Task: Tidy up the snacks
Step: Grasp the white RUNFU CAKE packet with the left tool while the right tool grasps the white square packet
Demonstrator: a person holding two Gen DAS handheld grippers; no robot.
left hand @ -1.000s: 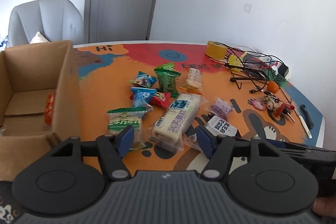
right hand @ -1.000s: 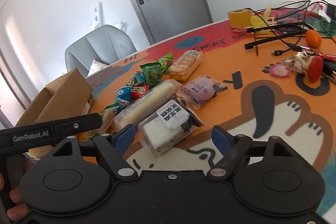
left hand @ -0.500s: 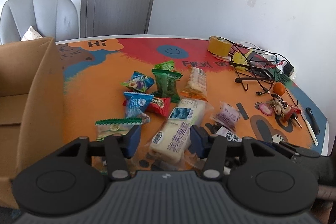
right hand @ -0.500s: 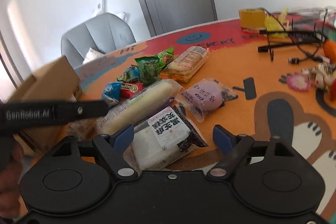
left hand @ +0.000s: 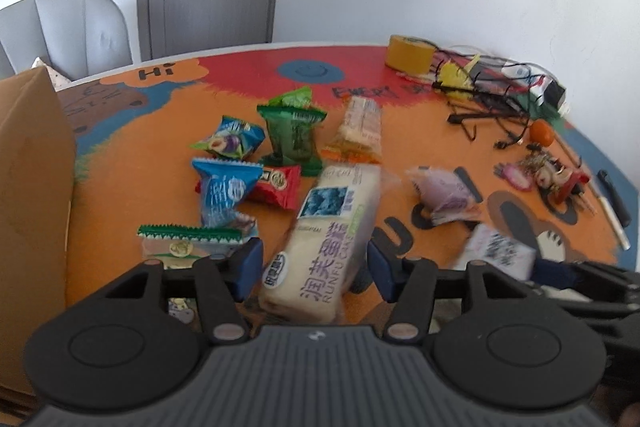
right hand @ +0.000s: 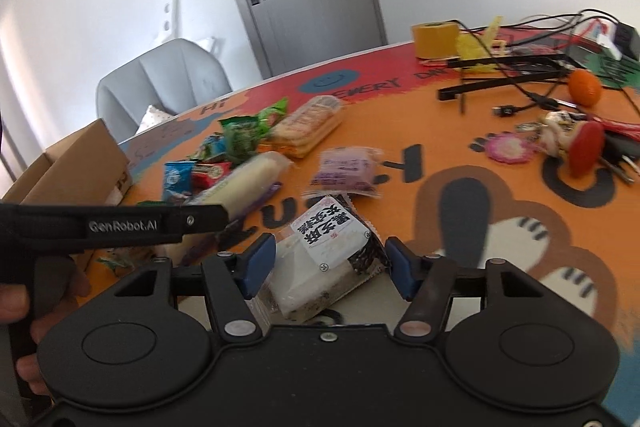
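Both grippers sit low in their own views with a snack lying between the blue pads. In the left wrist view the left gripper (left hand: 315,265) straddles the near end of the long white cake pack (left hand: 329,233); its long axis runs from the lower centre of the frame up and slightly right, roughly along the fingers, so the jaws would close across its narrow width. The jaws are opening at this moment, with a thin gap on each side, so no grip is made yet. In the right wrist view the right gripper (right hand: 329,265) has the black-and-white rice cake pack (right hand: 326,255) between its pads, its long axis slanting from lower left to upper right; the jaws are closing, but the pads appear not quite to touch the wrapper. The right gripper is the nearer one to this pack, the left to the cake. The cardboard box (left hand: 32,211), probably the destination, fills the left edge of the left view. Counted on the orange tablecloth (left hand: 152,163): 1 long cake pack, 1 rice cake pack, 1 purple bun pack (right hand: 349,167), 1 biscuit pack (left hand: 358,125), 2 blue packets, 2 dark green packets, 1 red packet and 1 green-edged packet (left hand: 188,241), 10 snacks in all.
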